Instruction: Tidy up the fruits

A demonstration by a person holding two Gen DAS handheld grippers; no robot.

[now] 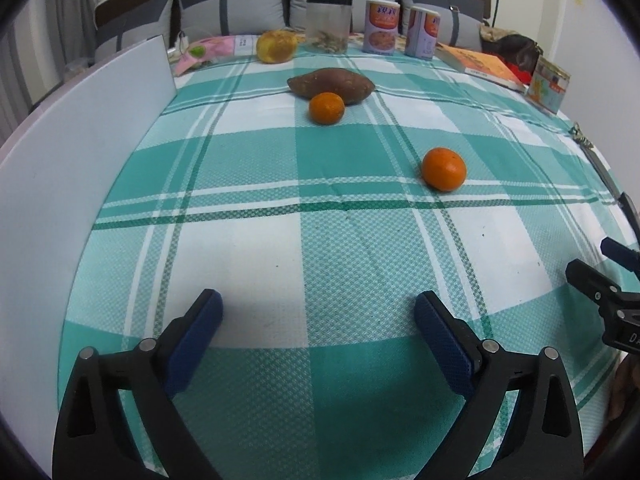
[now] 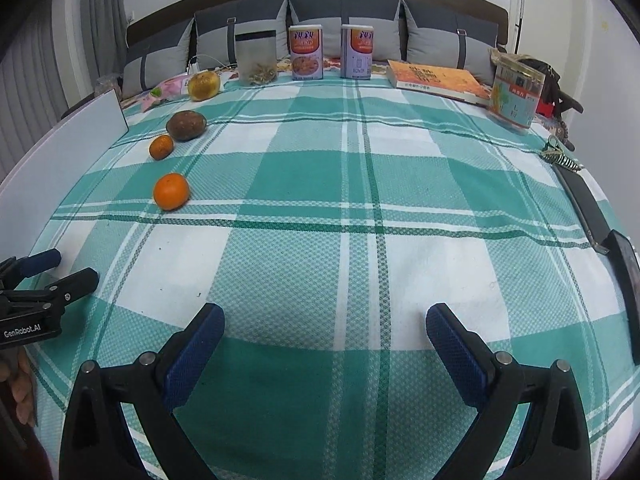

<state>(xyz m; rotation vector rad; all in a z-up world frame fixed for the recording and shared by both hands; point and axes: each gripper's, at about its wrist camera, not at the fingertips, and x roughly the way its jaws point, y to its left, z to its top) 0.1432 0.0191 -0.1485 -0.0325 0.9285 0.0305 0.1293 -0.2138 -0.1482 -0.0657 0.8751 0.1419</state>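
Both sets of jaws spread wide, gripping nothing: left gripper (image 1: pixel 318 312) over the green-checked cloth (image 1: pixel 260 264), round orange tangerine (image 1: pixel 444 169) ahead-right (second tangerine (image 1: pixel 326 108) beyond, touching the brown sweet potato (image 1: pixel 331 85)); right gripper (image 2: pixel 325 326) alongside.

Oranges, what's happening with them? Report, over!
Left tongs and right tongs open, empty. Near orange and far orange loose on the checked cloth, untouched. Sweet potato right behind far orange.
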